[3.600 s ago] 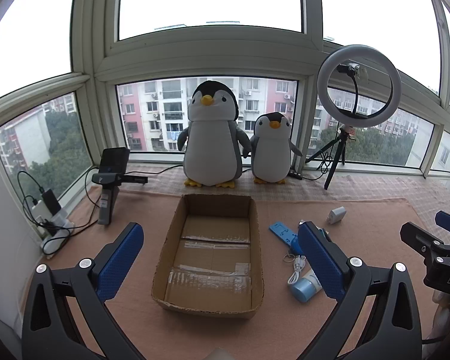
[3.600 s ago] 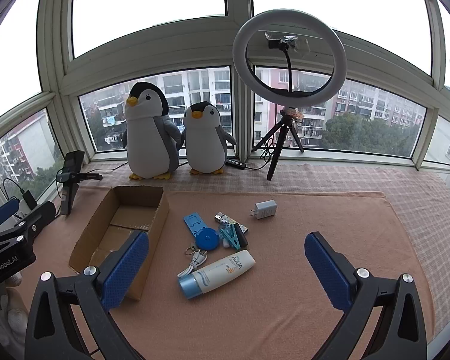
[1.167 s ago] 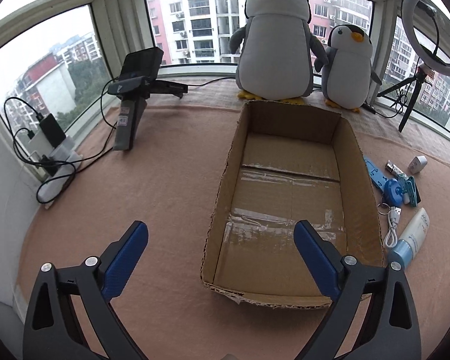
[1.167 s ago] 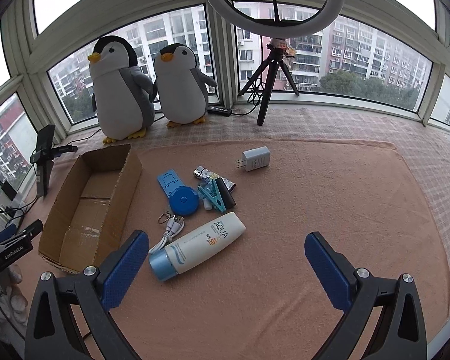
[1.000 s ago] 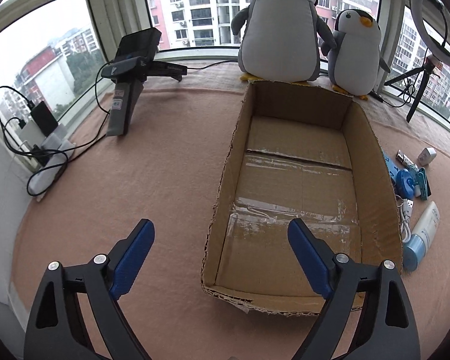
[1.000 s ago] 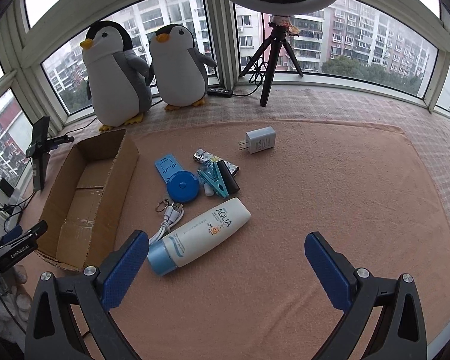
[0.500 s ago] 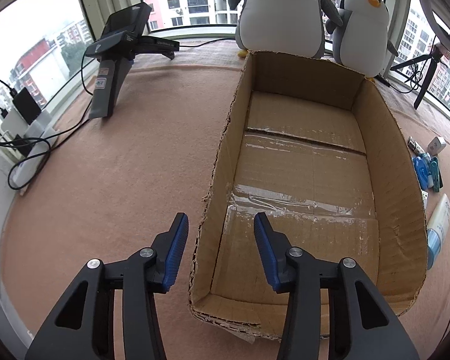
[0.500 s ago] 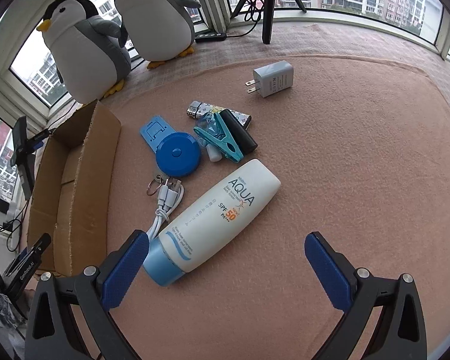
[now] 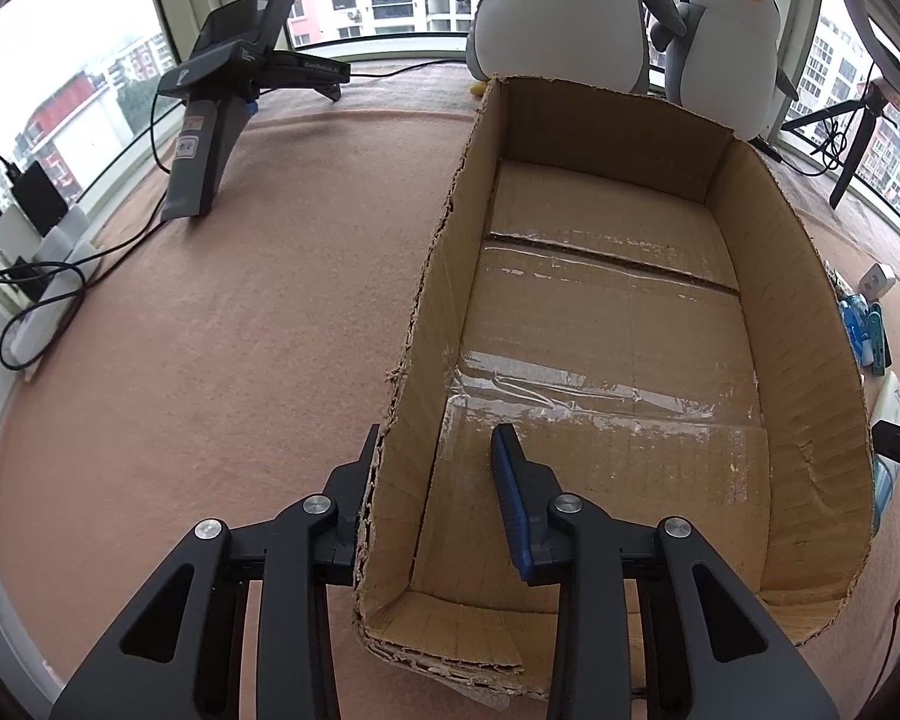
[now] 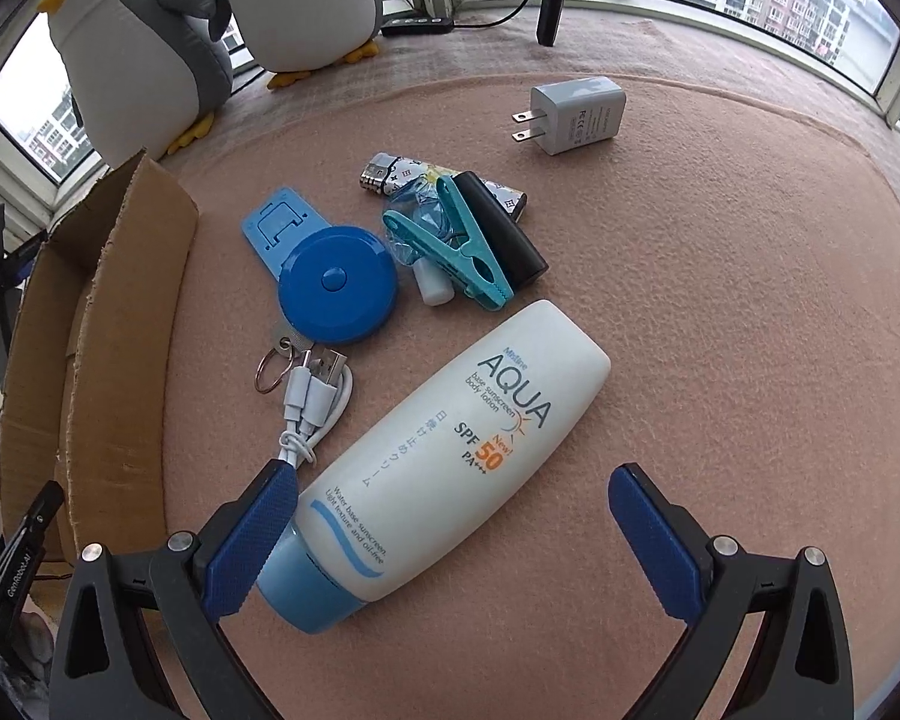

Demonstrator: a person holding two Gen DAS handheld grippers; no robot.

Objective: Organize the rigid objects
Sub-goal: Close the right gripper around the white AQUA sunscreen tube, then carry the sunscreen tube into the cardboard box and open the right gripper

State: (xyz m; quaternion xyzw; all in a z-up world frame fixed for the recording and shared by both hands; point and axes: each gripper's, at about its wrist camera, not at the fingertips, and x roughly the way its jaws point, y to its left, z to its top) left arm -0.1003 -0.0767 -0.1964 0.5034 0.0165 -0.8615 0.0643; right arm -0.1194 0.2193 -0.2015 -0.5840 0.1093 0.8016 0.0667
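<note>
Beside the open brown cardboard box (image 10: 120, 324), keep the left gripper (image 9: 435, 480) fingers clamped on its wall; settle the right gripper (image 10: 450, 516), fingers apart, squarely astride the white sunscreen tube (image 10: 444, 450).

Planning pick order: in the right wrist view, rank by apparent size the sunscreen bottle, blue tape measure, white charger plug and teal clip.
1. sunscreen bottle, though nearest the camera
2. blue tape measure
3. teal clip and white charger plug: too alike to rank
</note>
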